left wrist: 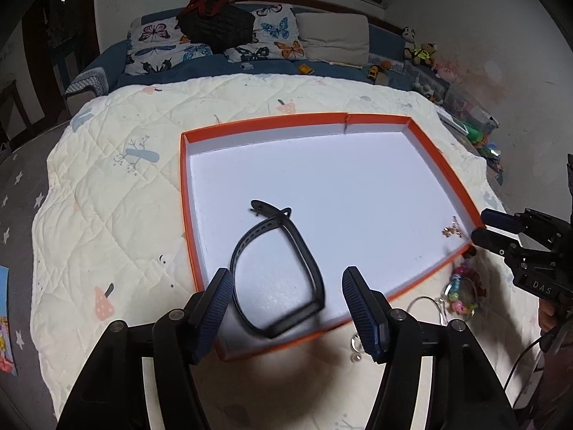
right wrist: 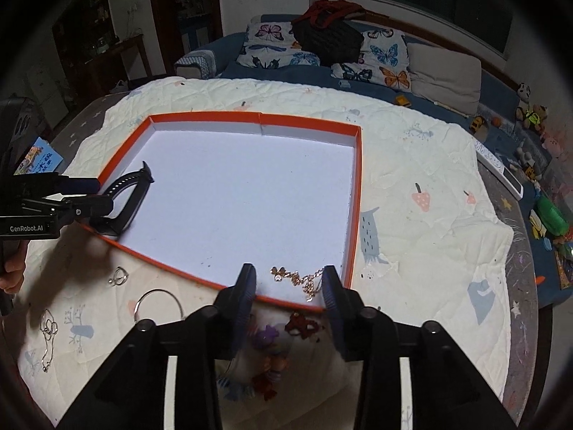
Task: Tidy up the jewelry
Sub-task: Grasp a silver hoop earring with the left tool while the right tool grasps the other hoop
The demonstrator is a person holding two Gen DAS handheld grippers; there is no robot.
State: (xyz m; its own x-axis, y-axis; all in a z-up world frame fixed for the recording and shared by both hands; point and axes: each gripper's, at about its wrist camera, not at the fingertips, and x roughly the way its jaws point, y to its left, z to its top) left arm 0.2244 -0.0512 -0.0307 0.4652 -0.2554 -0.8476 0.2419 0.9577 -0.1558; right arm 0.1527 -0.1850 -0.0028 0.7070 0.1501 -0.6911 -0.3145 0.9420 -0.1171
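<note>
An orange-rimmed tray point(left wrist: 265, 124) with a white floor lies on a quilt; it also shows in the right wrist view point(right wrist: 308, 120). A black wristband point(left wrist: 283, 268) lies in its near-left corner, between the open fingers of my left gripper point(left wrist: 286, 304), untouched; it also shows in the right wrist view point(right wrist: 125, 200). A gold chain point(right wrist: 299, 279) lies in the near-right corner, just ahead of my open right gripper point(right wrist: 290, 286). Outside the tray lie a beaded bracelet point(left wrist: 462, 294), a silver bangle point(right wrist: 157, 301), a ring point(right wrist: 120, 276), a thin necklace point(right wrist: 48, 337) and a red charm point(right wrist: 302, 324).
The cream quilt point(left wrist: 118, 197) covers a round table. A blue sofa with butterfly cushions point(right wrist: 386, 57) and a black bag point(right wrist: 329, 39) stands behind. Toys point(right wrist: 548, 218) lie on the right. A picture book point(right wrist: 39, 159) lies at the left edge.
</note>
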